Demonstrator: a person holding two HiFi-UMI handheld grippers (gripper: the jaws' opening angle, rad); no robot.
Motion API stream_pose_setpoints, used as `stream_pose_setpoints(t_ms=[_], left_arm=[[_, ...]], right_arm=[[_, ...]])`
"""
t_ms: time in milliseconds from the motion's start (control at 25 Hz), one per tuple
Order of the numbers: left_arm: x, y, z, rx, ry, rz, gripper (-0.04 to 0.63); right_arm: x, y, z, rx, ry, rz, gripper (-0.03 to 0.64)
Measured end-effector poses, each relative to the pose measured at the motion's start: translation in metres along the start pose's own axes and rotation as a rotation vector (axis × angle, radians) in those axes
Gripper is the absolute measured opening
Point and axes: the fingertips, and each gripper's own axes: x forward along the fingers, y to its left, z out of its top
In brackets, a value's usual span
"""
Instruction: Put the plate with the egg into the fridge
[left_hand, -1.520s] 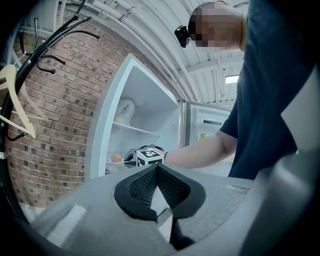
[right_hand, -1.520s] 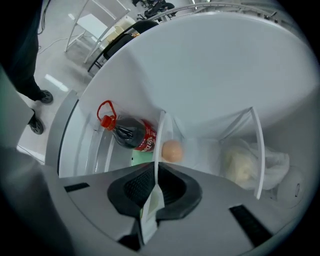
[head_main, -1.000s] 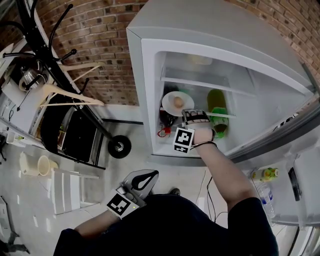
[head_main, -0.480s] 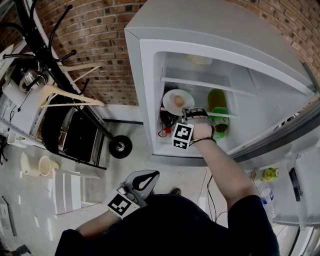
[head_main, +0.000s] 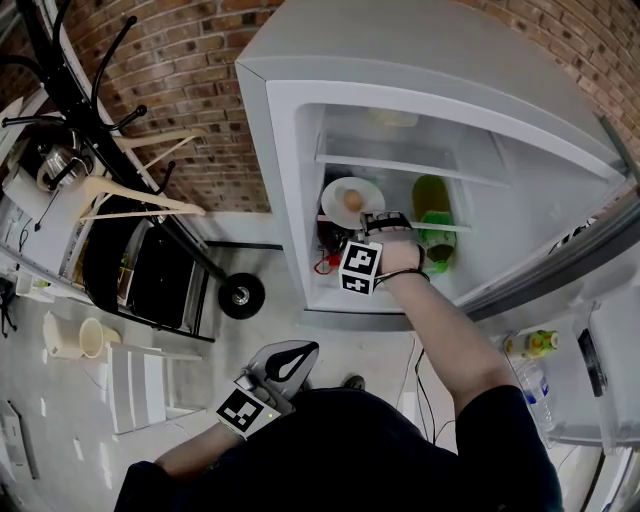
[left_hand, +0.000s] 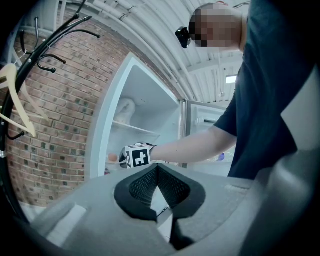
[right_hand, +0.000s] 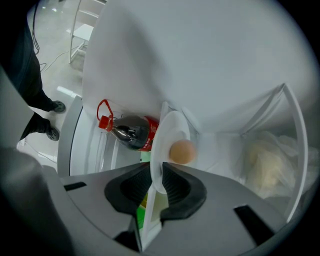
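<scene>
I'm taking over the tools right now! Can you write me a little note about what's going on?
Left tool: shut, empty, held by the body.
Right tool: inside the fridge, jaws opening, plate rim between them.
Plate with egg: resting on the fridge shelf, left side.
Done: plate is in.
Left: probably ease the right tool out, then shut the fridge.

No words, brand names or nrs legible anywhere. Only signs: b/w square code patterns on my right marker cube (head_main: 360, 270), centre of head view, and on my left marker cube (head_main: 241, 410), lower left. The right one also shows mid-left in left gripper view. Dark bottle (right_hand: 131, 132) w/ red cap, left of centre in right gripper view, has a red label; print too blurred to read.
</scene>
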Motion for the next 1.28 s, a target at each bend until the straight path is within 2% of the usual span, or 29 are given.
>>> stream_pose_setpoints(t_ms=[240,1280], left_arm=[[-0.001,-0.001,0.002,0.007,-0.003,-0.004,-0.002],[0.005,-0.018,0.008,0.023,-0.032,-0.092,-0.002]], right_arm=[[-0.007,-0.004,-0.004,0.045,-0.018,-0.024,0.123],[-0.126,0.006,0.009,0.134,-0.12,-0.121,0.124]])
